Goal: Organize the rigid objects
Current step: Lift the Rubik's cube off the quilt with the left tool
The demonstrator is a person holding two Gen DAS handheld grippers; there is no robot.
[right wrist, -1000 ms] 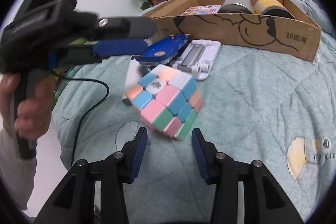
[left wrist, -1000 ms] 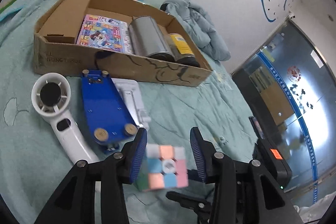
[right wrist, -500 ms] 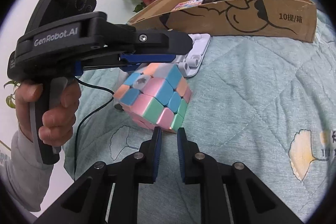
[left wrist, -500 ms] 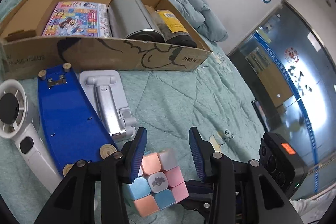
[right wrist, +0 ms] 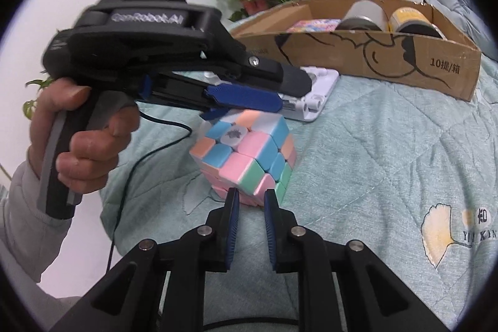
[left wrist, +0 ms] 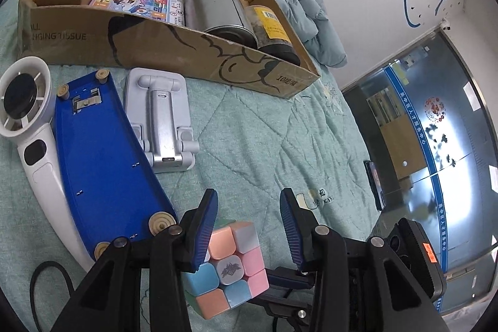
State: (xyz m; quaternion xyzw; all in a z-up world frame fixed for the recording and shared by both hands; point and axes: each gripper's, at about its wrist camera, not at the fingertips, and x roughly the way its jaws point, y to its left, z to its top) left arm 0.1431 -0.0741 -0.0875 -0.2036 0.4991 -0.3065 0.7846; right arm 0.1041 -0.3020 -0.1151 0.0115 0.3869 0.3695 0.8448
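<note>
Since a second ago: right tool (right wrist: 251,209) narrowed to a slim gap, just short of the pastel cube (right wrist: 246,153) on the bed quilt (right wrist: 389,164); left tool (left wrist: 247,220) lowered over it, jaws wide, nothing held. Likely handover to left, bound for cardboard box (left wrist: 193,52).

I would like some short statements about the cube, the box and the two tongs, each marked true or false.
1. The pastel cube lies inside the cardboard box. False: it sits on the green quilt, outside the box.
2. The left tongs are open around the cube. True.
3. The right tongs grip the cube. False: their narrow gap is empty, just short of it.
4. A silver can lies on its side in the box. True.
5. The blue board lies between the white fan and the phone stand. True.
</note>
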